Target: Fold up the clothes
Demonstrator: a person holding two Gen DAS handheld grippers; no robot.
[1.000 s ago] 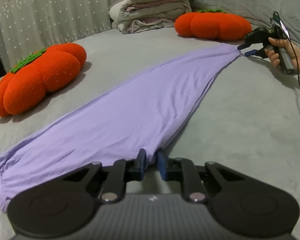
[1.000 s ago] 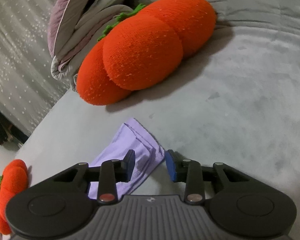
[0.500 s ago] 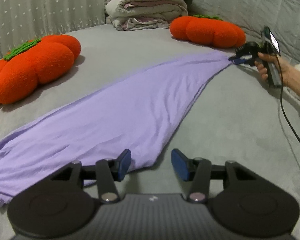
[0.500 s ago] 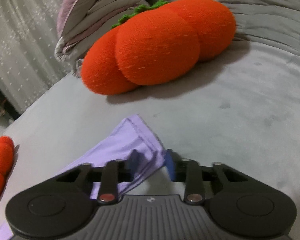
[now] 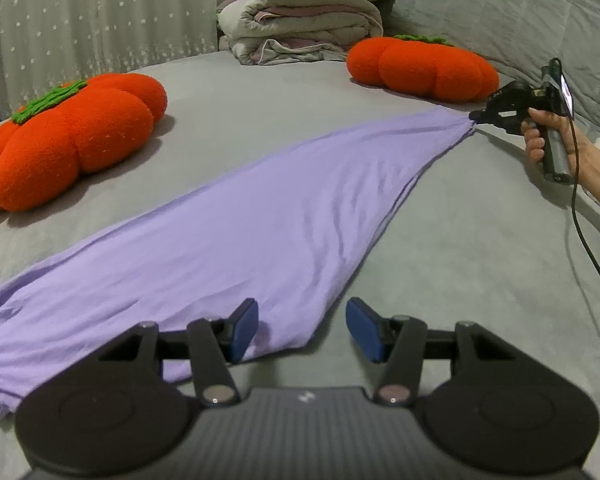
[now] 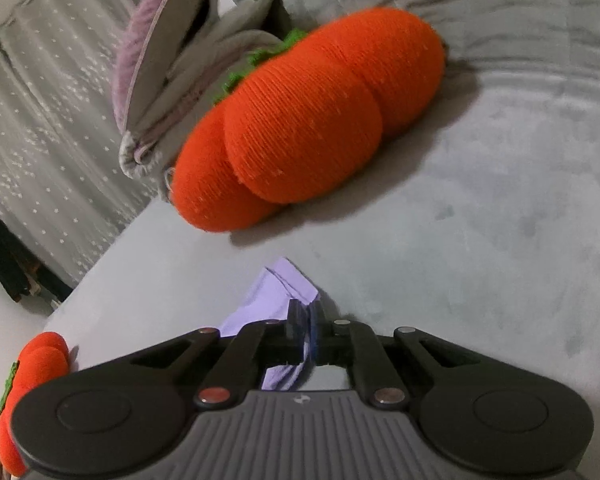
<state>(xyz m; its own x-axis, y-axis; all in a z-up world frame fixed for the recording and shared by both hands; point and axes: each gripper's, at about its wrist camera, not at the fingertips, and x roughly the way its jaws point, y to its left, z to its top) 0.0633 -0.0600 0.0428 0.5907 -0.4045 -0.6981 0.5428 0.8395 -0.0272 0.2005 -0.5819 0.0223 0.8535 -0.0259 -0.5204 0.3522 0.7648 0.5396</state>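
Note:
A lilac garment [image 5: 260, 232] lies stretched in a long diagonal across the grey bed [image 5: 460, 280]. My left gripper [image 5: 302, 322] hangs over its near end, jaws opening. The cloth's edge lies between the blue pads [image 5: 244, 326] but they do not press on it. At the far right, a hand holds my right gripper [image 5: 476, 118], pinching the garment's narrow far corner. In the right wrist view that gripper [image 6: 306, 320] is shut on the bunched lilac corner [image 6: 276, 292], which pokes out past the fingers.
Two orange pumpkin cushions sit on the bed, one at the left [image 5: 60, 140] and one at the back right [image 5: 420, 68], close to the right gripper. Folded bedding [image 5: 308, 20] is stacked at the back. A cable [image 5: 580, 220] trails from the right gripper.
My left gripper has opened and let go of the garment's near end. My right gripper's jaws have closed onto the far corner.

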